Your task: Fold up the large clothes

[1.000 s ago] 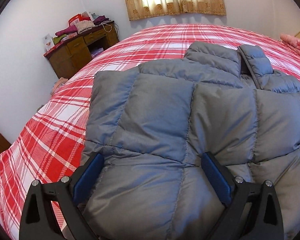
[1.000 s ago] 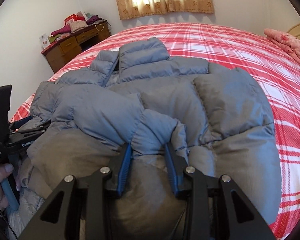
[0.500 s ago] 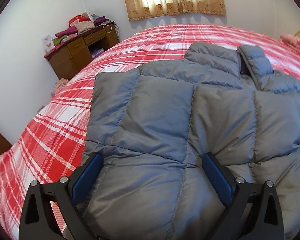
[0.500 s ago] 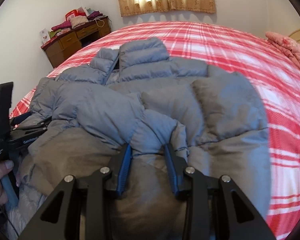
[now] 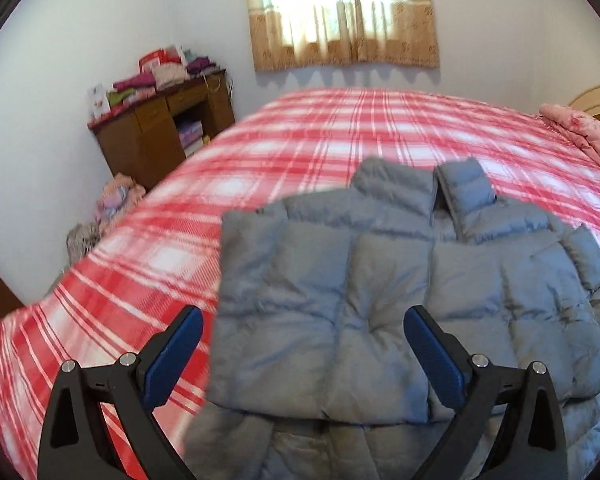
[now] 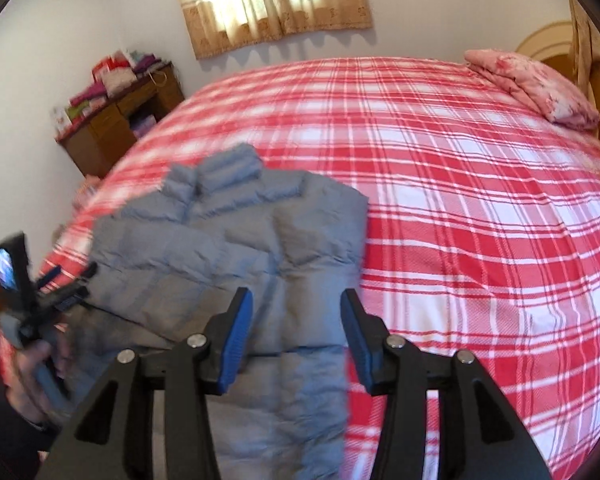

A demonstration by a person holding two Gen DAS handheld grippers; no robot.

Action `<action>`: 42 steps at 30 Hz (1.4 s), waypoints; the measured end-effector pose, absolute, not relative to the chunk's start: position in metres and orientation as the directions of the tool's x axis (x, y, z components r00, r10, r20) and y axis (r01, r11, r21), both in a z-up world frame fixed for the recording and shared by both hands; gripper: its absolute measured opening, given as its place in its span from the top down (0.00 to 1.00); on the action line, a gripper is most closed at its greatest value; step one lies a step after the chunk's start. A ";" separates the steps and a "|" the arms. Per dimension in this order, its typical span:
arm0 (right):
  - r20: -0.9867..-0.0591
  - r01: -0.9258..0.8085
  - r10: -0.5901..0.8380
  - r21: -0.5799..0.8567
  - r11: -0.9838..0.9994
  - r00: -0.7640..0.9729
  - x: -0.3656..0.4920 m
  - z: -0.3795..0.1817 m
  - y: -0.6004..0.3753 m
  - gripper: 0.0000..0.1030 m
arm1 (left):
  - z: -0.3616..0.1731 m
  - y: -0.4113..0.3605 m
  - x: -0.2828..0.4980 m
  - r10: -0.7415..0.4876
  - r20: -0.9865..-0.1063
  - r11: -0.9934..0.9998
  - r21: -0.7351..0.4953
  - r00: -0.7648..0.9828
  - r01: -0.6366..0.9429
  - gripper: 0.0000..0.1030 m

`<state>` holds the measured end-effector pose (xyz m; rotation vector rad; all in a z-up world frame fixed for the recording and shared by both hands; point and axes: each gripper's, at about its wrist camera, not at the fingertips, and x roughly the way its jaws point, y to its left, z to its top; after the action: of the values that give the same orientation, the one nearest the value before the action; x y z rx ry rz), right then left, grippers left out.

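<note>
A grey puffer jacket (image 5: 380,280) lies on the red plaid bed (image 5: 320,132), collar toward the window, both sleeves folded in over its body. My left gripper (image 5: 300,320) is open and empty, raised above the jacket's near left part. In the right wrist view the jacket (image 6: 252,248) lies left of centre. My right gripper (image 6: 296,300) is open and empty, above the jacket's near right edge. The left gripper (image 6: 66,280) also shows at the far left of that view, held in a hand.
A wooden desk (image 5: 160,128) piled with clothes stands by the far left wall. A pink folded quilt (image 6: 536,84) lies at the headboard end on the right. A curtained window (image 5: 340,12) is behind the bed. Clothes lie on the floor (image 5: 116,200) beside the desk.
My right gripper has let go of the jacket sleeve and opened. Both grippers have lifted and pulled back from the jacket, which now lies farther off.
</note>
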<state>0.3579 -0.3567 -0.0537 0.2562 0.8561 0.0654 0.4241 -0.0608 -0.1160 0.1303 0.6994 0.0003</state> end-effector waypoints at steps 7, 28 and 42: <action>-0.742 -0.093 0.263 0.263 0.960 0.617 0.369 -0.007 -0.298 0.45 | -0.105 -0.026 0.458 0.121 -0.630 0.988 0.154 0.767 -0.029 0.02; -0.770 -0.068 0.114 0.091 0.993 0.628 0.487 -0.099 -0.254 0.58 | -0.153 -0.011 0.509 0.147 -0.683 0.985 0.164 0.715 -0.046 0.02; -0.776 -0.088 0.166 0.141 0.986 0.608 0.516 -0.192 -0.239 0.62 | -0.193 -0.029 0.530 0.138 -0.712 0.983 0.183 0.689 -0.008 0.02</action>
<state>0.5155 -0.2393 -0.1916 0.0917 0.9056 0.1470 0.5302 -0.0294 -0.1928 0.1707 0.8078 0.0817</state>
